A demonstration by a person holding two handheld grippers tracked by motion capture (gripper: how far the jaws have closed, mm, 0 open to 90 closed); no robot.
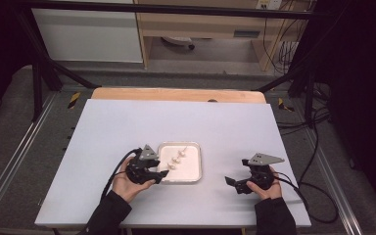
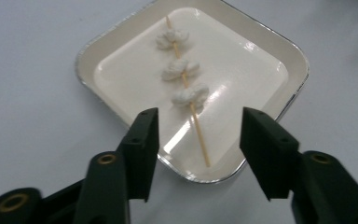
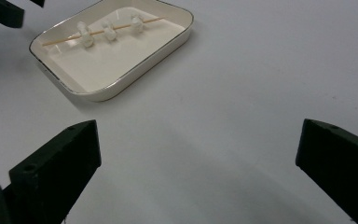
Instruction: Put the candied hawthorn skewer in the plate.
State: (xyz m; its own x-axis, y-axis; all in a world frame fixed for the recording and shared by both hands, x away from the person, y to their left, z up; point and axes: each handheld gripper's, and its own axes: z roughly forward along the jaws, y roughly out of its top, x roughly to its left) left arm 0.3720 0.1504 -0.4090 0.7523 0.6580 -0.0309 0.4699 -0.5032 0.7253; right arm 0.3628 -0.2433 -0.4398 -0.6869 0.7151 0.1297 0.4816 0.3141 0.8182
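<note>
A thin wooden skewer (image 2: 189, 91) lies flat in a shallow cream tray (image 2: 279, 60) with a silvery rim, near the middle of the white table (image 1: 127, 127). Three small white lumps are threaded on it, spaced along its upper half; its lower end is bare. The left gripper (image 2: 199, 135) sits at the tray's near edge, jaws apart, nothing between them. The right gripper (image 3: 198, 158) rests well apart, jaws spread wide.
</note>
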